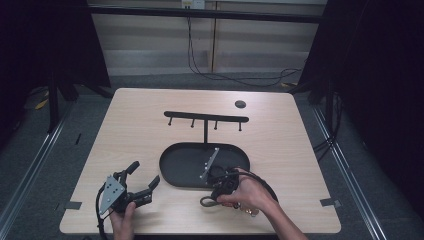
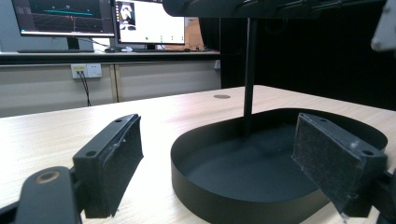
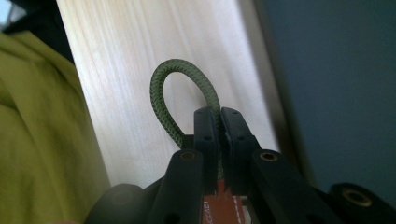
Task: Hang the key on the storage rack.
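Pale wood surface stood on grey floor; beige wall panels behind, cables trailing; monitors glowed, apparently on desk.

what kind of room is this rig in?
Probably a lab or recording workspace, not a home. Black curtains flank the wooden table, computer monitors sit on a bench behind, and cables trail across the floor by a wall socket.
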`<state>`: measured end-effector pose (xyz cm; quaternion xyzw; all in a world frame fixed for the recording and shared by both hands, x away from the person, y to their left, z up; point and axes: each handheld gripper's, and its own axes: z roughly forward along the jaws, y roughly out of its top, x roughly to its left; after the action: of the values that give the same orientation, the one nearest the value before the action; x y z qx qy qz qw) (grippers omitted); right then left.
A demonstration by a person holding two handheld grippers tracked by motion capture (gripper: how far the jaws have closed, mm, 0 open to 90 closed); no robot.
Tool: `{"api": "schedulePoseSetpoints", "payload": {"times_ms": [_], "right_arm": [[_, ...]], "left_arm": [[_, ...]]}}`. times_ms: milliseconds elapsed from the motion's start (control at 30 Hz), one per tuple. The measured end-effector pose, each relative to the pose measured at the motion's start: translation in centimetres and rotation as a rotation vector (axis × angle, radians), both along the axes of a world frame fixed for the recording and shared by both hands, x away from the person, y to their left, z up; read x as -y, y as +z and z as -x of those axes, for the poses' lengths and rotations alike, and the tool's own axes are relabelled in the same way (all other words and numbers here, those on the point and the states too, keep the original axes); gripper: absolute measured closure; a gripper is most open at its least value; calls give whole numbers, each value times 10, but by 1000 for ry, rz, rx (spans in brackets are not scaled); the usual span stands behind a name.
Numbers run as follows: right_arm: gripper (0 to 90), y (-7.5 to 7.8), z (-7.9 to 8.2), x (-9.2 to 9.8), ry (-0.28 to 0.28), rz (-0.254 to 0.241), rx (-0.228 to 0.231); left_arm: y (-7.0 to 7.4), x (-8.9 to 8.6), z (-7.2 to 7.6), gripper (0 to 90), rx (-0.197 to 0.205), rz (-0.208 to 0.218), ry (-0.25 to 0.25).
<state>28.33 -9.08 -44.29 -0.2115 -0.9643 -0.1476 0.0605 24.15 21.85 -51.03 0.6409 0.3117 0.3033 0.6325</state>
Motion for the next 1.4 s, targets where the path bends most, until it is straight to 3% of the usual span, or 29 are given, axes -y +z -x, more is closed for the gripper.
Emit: {"api": "schedulePoseSetpoints", "payload": {"times_ms": [200, 567, 700, 933, 1200, 1400], "right_arm": [[863, 15, -9, 8, -32, 10, -18], [863, 44, -14, 17, -21, 75, 7], [862, 53, -16, 21, -27, 67, 18], [862, 69, -21, 19, -43, 93, 44], [863, 83, -25, 16, -32, 109, 54], [862, 95, -27, 9, -5, 149, 60]], "left_arm": [[0, 0, 0, 157, -1, 1, -1], [0, 0, 0, 157, 0, 0, 0], [0, 0, 0, 157, 0, 0, 0], [0, 0, 0, 157, 1, -2, -1], [0, 0, 0, 157, 1, -2, -1], [0, 0, 0, 157, 0, -2, -1]]}}
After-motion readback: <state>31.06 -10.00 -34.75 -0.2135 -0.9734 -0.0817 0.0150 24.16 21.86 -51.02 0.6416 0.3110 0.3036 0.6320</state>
